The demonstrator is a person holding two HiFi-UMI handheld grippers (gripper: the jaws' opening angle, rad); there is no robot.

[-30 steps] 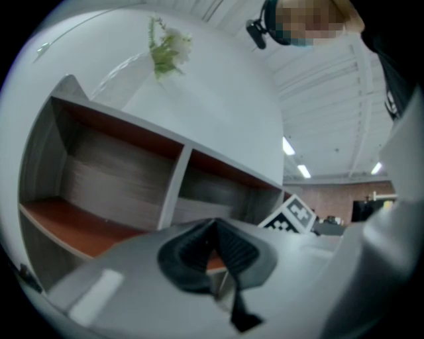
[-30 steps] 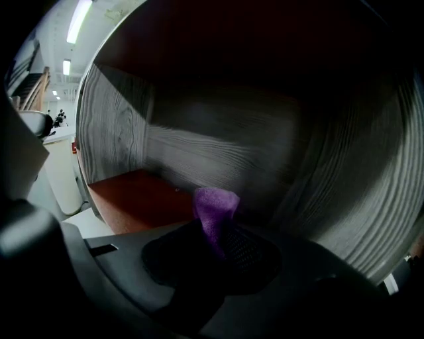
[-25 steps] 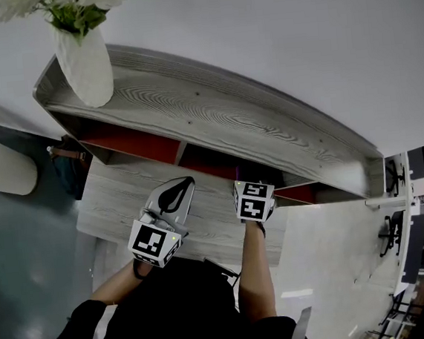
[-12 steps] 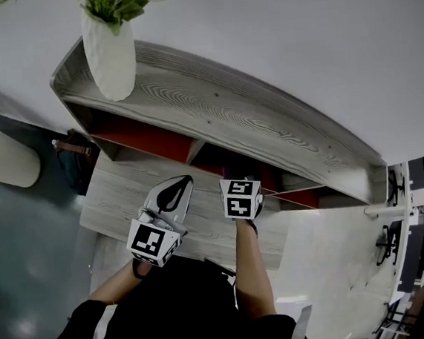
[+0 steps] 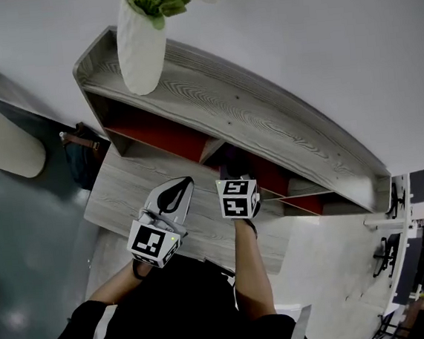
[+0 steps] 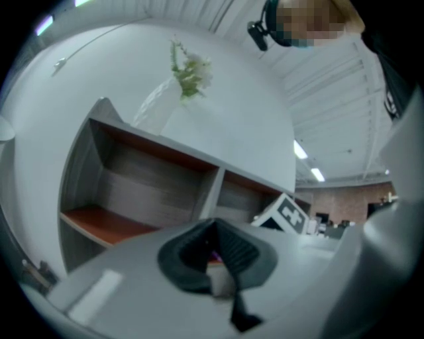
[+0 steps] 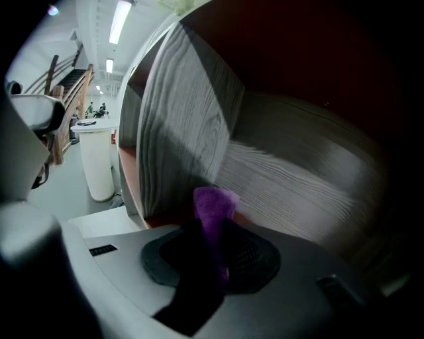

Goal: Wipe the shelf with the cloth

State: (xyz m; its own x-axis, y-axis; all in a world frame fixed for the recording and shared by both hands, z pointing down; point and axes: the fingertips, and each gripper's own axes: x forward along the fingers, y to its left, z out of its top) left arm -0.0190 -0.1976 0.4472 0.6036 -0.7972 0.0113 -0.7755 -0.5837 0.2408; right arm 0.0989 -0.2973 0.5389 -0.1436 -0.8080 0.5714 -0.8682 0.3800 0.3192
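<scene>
Fingers (image 7: 255, 255) of my right gripper (image 7: 213, 233) clamped on the purple cloth (image 7: 213, 202), cloth poking past their tips, inside the right compartment of the shelf (image 5: 267, 119), just right of the divider (image 5: 211, 148), left gripper (image 6: 213, 233) fingers together, empty.

Shelf (image 5: 252, 116): matt grey wood grain outside, smooth red-brown inside; vase (image 5: 141, 49) at 11 o'clock, white, matt; cloth (image 7: 213, 202), soft purple fabric

The cloth (image 7: 213, 202) is purple, the shelf (image 5: 252, 120) grey wood-grain with red inside, the vase (image 5: 141, 56) white.
</scene>
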